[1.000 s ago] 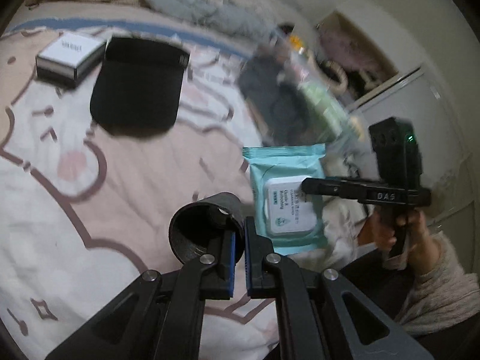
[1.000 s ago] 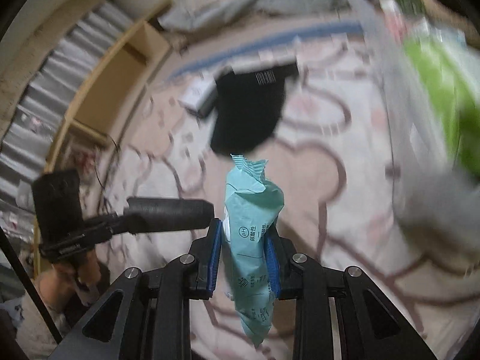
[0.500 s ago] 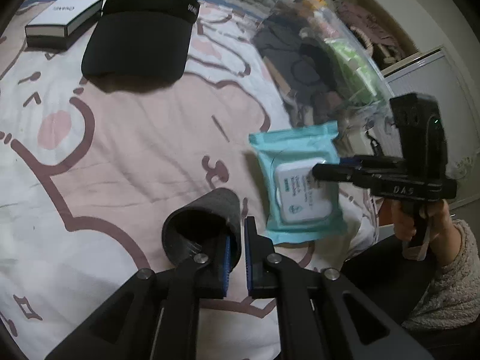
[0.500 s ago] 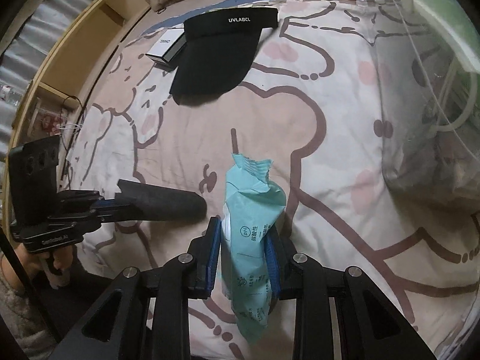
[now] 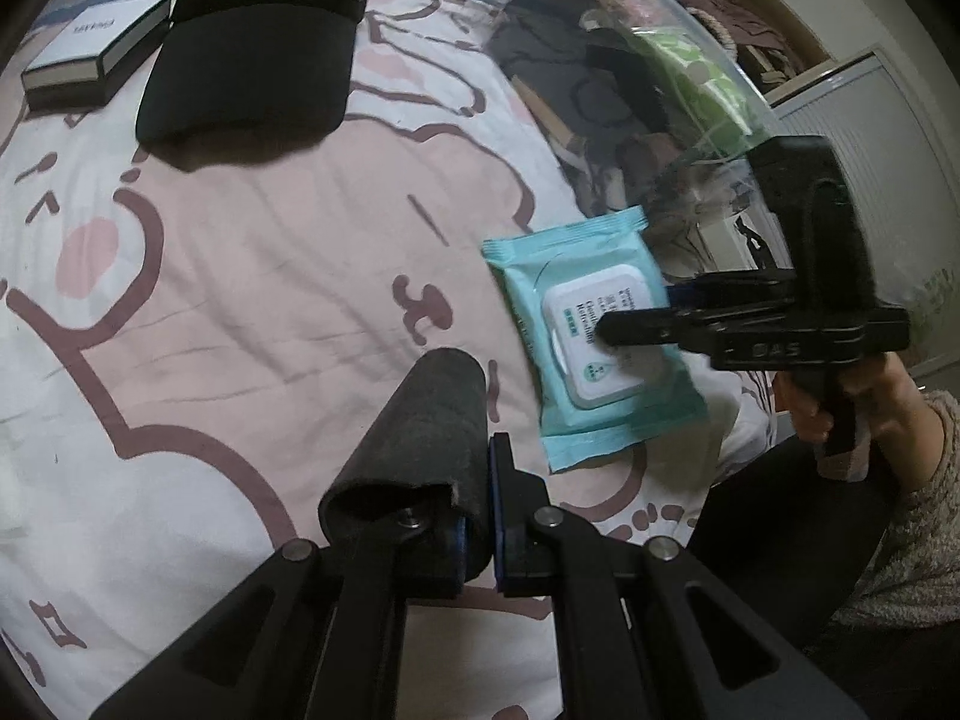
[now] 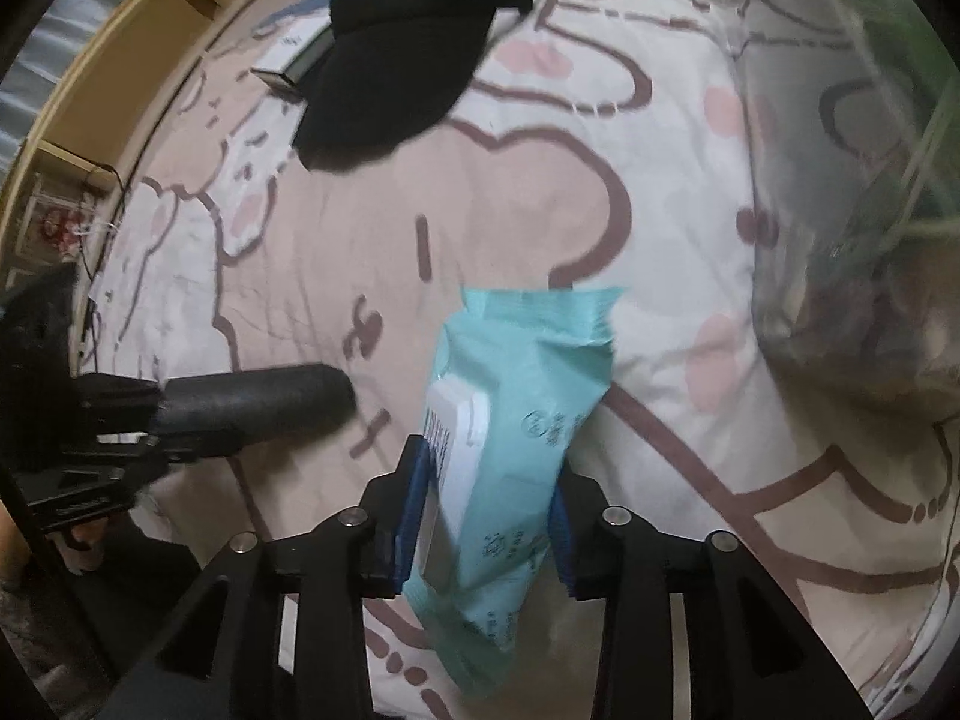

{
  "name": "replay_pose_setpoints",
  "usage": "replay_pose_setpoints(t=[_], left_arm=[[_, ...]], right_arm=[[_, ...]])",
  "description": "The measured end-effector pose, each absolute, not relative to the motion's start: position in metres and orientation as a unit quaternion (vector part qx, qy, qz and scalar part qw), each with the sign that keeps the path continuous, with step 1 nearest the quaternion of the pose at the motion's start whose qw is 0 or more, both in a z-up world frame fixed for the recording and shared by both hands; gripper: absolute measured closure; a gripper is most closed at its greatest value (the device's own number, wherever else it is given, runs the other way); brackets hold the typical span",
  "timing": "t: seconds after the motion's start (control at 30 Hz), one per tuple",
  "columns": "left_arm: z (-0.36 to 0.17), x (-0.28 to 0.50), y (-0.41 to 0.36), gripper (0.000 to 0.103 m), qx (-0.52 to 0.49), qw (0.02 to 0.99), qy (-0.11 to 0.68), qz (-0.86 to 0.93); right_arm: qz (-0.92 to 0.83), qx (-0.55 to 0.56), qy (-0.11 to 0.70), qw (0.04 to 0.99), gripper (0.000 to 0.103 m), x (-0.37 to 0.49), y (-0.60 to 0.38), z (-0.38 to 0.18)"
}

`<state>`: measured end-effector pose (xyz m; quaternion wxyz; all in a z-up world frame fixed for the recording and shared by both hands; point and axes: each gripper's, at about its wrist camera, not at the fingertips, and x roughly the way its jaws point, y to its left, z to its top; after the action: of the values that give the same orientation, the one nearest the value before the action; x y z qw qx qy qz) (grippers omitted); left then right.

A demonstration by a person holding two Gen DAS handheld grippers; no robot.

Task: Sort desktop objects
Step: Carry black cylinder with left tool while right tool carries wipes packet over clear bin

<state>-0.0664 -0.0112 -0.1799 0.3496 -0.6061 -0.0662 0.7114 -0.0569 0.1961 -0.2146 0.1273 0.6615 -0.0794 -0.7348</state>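
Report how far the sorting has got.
Nothing looks sorted yet. In hand: the left tool is shut on the black sleeve; the right tool has just been opening around the wipes pack. Left: black visor and white box lie untouched.
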Motion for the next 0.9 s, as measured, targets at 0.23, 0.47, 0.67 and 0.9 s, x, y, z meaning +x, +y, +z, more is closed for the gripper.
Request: replay_pose_setpoints(t=[0.23, 0.47, 0.67, 0.9], left_arm=[[-0.162, -0.067, -0.014, 0.097, -0.585, 0.361, -0.106, 0.718], [-0.137, -0.077, -0.028, 0.097, -0.555, 0.355, -0.149, 0.737], [-0.104, -0.088, -0.038, 0.097, -0.513, 0.349, -0.165, 0.767], [-0.050, -0.103, -0.029, 0.097, -0.446, 0.377, -0.191, 0.789]], right_arm=[[-0.750, 0.636, -0.065, 0.167, 0.069, -0.053, 0.187, -0.202], [-0.770, 0.608, -0.069, 0.180, 0.072, -0.051, 0.180, -0.179], [-0.812, 0.547, -0.082, 0.185, 0.072, -0.051, 0.186, -0.128], [-0.878, 0.437, -0.107, 0.166, 0.073, -0.053, 0.221, -0.042]])
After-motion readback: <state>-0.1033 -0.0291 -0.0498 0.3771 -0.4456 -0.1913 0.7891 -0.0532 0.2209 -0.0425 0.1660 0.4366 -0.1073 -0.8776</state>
